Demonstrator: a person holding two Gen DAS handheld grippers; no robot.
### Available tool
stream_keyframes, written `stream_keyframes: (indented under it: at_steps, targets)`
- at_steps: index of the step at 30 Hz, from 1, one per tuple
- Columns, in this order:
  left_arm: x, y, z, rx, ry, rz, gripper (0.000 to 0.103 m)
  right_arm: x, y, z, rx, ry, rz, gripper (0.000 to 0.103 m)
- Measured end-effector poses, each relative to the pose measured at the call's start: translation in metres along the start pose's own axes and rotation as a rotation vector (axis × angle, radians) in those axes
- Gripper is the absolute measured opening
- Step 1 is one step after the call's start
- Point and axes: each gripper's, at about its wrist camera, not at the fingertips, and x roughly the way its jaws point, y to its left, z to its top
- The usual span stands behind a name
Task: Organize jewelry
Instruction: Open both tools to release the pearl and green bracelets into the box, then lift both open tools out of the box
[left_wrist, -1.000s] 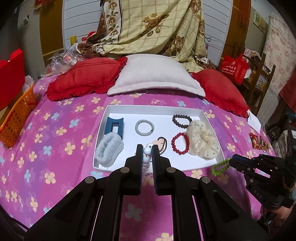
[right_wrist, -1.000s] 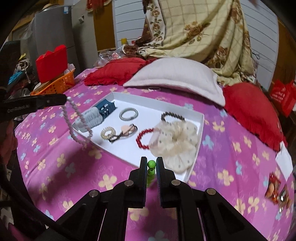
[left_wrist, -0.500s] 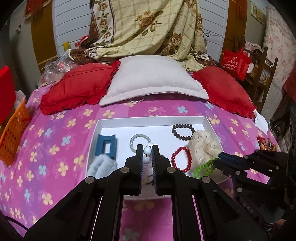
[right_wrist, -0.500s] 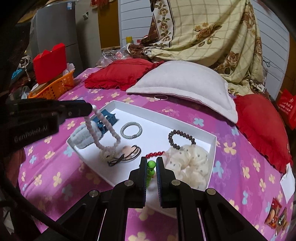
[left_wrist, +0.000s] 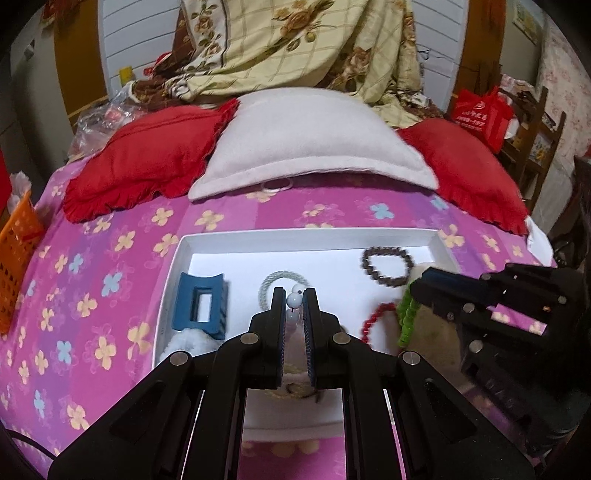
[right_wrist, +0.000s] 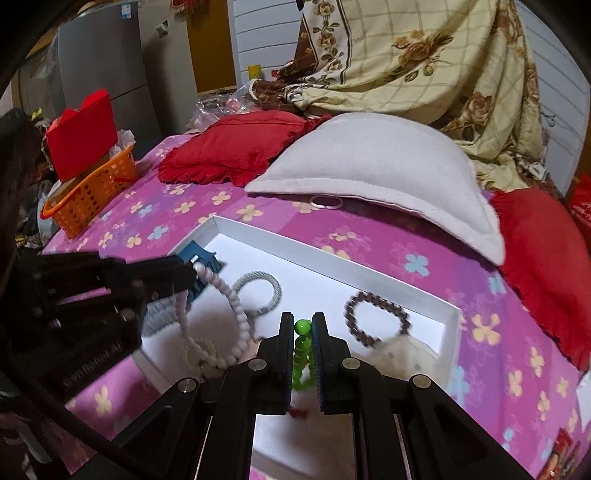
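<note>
Two black handheld grippers hang over a shallow white rectangular tray set on a bed spread with a pink floral sheet. The left gripper is clenched on a strand of pale white beads, which loops down from its tips above the tray's left part. The right gripper pinches a bracelet of bright green beads, the strand dangling between its closed fingers over the tray's near right part.

Inside the tray, nearest the left gripper, a fluffy pale grey scrunchie lies at the near left corner, with a dark blue plastic hair claw just beyond it. A grey-green woven hair tie rests near the middle. To the right, a red bead bracelet lies on the tray floor, partly behind the green strand, and a cream dotted fabric scrunchie sits at the right end. A dark brown bead bracelet lies farther back.

Beyond the tray, a thin pale ring rests on the sheet at the edge of a large off-white pillow, flanked by two red ruffled cushions. An orange plastic basket stands at the bed's left edge. A cream floral blanket is draped at the rear.
</note>
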Motion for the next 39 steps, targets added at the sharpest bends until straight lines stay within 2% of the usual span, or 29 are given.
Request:
stream_keyframes:
  at_steps: [4, 14, 15, 17, 18, 19, 21, 27, 30, 36, 39]
  targets:
    - [0.017, 0.019, -0.005, -0.040, 0.029, 0.021, 0.008, 0.029, -0.003, 0.011, 0.012, 0.012, 0.027, 0.009]
    - [0.040, 0.036, -0.020, -0.070, 0.055, 0.030, 0.010, 0.090, -0.029, 0.013, 0.063, 0.085, -0.057, 0.009]
    - [0.041, 0.036, -0.021, -0.071, 0.052, 0.032, 0.012, 0.094, -0.031, 0.010, 0.073, 0.098, -0.068, 0.009]
    - [0.041, 0.036, -0.024, -0.072, 0.043, 0.045, 0.036, 0.097, -0.034, 0.005, 0.084, 0.121, -0.073, 0.009]
    - [0.042, 0.036, -0.025, -0.075, 0.039, 0.045, 0.042, 0.098, -0.034, 0.002, 0.088, 0.130, -0.078, 0.012]
    - [0.041, 0.037, -0.026, -0.078, 0.036, 0.041, 0.050, 0.097, -0.035, -0.001, 0.091, 0.133, -0.083, 0.023]
    - [0.040, 0.035, -0.028, -0.080, 0.034, 0.036, 0.054, 0.091, -0.033, -0.007, 0.096, 0.116, -0.081, 0.033]
    - [0.029, 0.026, -0.033, -0.073, 0.009, 0.064, 0.057, 0.052, -0.026, -0.018, 0.117, 0.038, -0.075, 0.034]
    - [0.021, 0.024, -0.036, -0.083, -0.001, 0.074, 0.057, 0.029, -0.020, -0.022, 0.127, -0.006, -0.108, 0.044]
    - [0.001, 0.018, -0.044, -0.083, -0.028, 0.101, 0.057, -0.009, -0.011, -0.040, 0.171, -0.063, -0.171, 0.047]
    - [-0.008, 0.014, -0.049, -0.089, -0.038, 0.103, 0.057, -0.023, -0.007, -0.049, 0.199, -0.086, -0.195, 0.057]
